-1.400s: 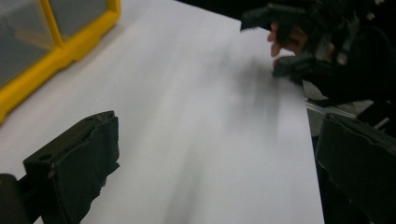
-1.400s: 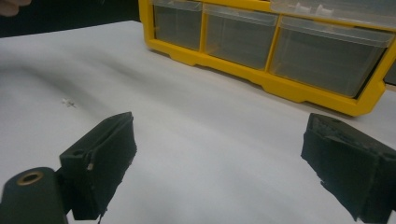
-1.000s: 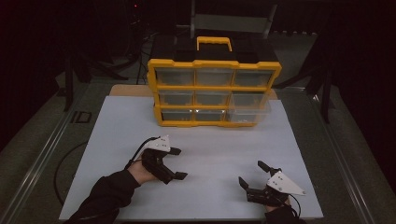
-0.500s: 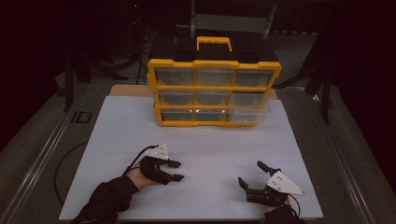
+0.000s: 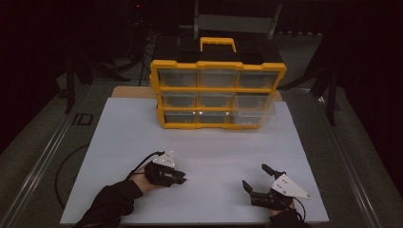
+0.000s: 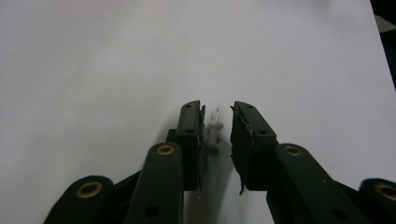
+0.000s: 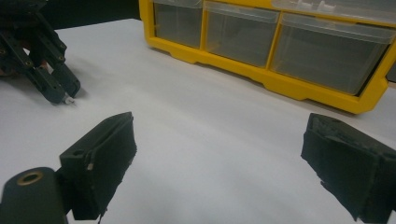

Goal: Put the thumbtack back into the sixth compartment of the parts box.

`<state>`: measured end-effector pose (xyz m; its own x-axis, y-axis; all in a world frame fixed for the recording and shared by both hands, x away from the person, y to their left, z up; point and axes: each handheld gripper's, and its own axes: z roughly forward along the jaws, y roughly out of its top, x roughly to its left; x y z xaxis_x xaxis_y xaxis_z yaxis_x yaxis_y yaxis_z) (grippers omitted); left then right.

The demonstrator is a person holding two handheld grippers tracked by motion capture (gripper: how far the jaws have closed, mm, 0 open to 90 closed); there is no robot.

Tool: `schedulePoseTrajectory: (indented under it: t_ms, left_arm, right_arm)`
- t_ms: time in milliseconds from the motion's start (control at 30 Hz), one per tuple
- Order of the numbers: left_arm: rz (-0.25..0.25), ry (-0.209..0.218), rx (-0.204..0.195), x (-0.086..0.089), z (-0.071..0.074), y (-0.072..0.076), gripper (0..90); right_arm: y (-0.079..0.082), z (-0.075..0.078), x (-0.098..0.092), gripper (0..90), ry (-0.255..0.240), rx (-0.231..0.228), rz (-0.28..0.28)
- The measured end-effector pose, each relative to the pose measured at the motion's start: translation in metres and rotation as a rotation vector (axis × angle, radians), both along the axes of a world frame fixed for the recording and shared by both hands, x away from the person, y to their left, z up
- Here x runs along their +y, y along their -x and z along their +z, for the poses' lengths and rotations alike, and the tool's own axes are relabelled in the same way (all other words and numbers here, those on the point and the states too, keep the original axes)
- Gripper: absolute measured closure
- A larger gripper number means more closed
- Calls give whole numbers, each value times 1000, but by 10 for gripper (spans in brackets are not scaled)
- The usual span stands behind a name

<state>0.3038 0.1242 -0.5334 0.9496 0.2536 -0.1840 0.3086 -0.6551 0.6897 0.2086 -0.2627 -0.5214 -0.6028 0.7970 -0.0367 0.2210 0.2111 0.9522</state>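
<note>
One small white plastic push pin (image 6: 214, 133) lay on the white counter (image 5: 204, 142), right between the two black jaws of the left gripper (image 6: 217, 119). That gripper was down low near the front of the counter, and its jaws had just been closing, so the gap was narrow. The pin touched the pad on the left side of the left gripper view, but the other pad (image 6: 239, 135) stood a little apart from it. So the pin was not yet pinched.

To do this step well, the left gripper needed to close slowly, I think. The pin was tiny and light, and a quick snap could flick it away across the smooth top. The pads should meet the fat white body, not the thin metal tip. The jaws should stay low to the counter until the pin was held snug, and only then lift.

Farther to the side, the right gripper (image 5: 259, 183) rested with its jaws wide apart and nothing in them. It could just wait there, out of the way.

At the back stood the yellow plastic box with clear drawers (image 5: 217, 92), well apart from both grippers. One low drawer on its right side (image 5: 252, 114) seemed pulled out a bit.
</note>
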Motion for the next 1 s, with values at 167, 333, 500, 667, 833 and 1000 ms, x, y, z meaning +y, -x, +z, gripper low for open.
schedulePoseTrajectory:
  t_ms: [167,333,500,667,833,1000]
  left_arm:
    - [-11,-14,-13,-4,1,2,839]
    - [-7,-18,-10,-4,1,2,858]
    - [4,-15,4,-4,1,0,862]
    - [1,-4,7,-6,5,-3,863]
    - [-5,-1,7,-10,16,-7,863]
    - [-15,16,-1,-18,29,-11,863]
  right_arm:
    - [0,0,0,97,1,0,1]
    - [0,0,0,97,0,0,0]
    - [0,0,0,97,-1,0,0]
    - [0,0,0,97,2,3,1]
    - [0,0,0,97,-2,-1,0]
    - [0,0,0,97,-3,-1,0]
